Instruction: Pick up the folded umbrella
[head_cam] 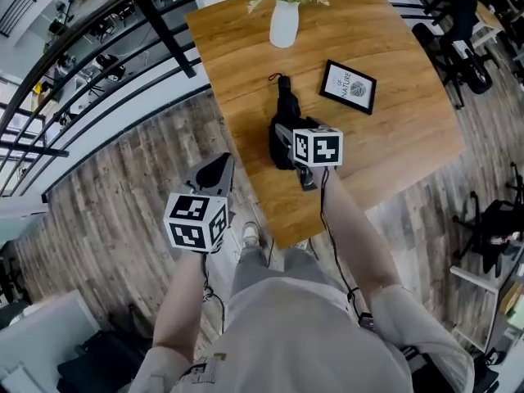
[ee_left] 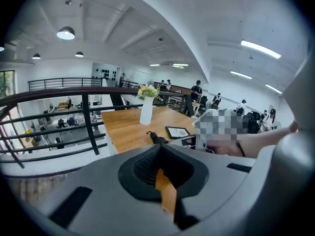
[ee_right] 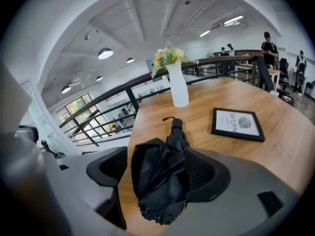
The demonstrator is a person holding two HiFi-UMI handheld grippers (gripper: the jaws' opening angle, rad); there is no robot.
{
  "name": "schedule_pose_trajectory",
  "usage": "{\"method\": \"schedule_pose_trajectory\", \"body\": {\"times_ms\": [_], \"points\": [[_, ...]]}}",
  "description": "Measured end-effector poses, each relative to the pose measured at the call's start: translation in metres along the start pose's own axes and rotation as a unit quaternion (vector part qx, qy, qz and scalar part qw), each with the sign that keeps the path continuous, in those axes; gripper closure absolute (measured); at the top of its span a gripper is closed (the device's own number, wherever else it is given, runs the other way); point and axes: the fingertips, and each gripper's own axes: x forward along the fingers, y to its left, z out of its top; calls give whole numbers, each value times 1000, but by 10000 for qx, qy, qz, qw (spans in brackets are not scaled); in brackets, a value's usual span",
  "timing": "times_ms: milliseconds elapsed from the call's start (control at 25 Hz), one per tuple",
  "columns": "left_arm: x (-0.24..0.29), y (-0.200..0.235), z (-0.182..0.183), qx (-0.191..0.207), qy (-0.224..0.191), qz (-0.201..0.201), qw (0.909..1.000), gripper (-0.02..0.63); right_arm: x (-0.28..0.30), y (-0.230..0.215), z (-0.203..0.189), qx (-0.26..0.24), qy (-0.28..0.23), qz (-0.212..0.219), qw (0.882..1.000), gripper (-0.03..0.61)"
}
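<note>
A folded black umbrella (head_cam: pixel 282 113) lies on the wooden table (head_cam: pixel 393 72), its strap end towards the vase. My right gripper (head_cam: pixel 284 137) hangs over its thick end. In the right gripper view the umbrella (ee_right: pixel 162 181) sits between the wide-apart jaws of the right gripper (ee_right: pixel 157 173). The right pad is at its side and the left pad (ee_right: pixel 106 168) stands clear of it. My left gripper (head_cam: pixel 219 169) is over the floor to the left of the table, its jaws together with nothing in them. The left gripper view shows the umbrella (ee_left: pixel 156 139) beyond the left gripper (ee_left: pixel 160 168).
A white vase of flowers (head_cam: pixel 284 23) stands at the table's far end. A framed picture (head_cam: pixel 348 86) lies flat to the right of the umbrella. A dark metal railing (head_cam: pixel 123 64) runs behind the table on the left. The table's near edge is just before me.
</note>
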Motion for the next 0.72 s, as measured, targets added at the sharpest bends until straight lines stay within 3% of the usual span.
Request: {"method": "schedule_pose_trajectory", "body": {"times_ms": [360, 720], "points": [[18, 2, -65, -421, 695, -357, 9961, 597, 58, -27, -82, 219, 865, -452, 9950, 207], [16, 3, -94, -626, 884, -369, 9934, 597, 84, -42, -95, 287, 1074, -609, 9919, 214]]}}
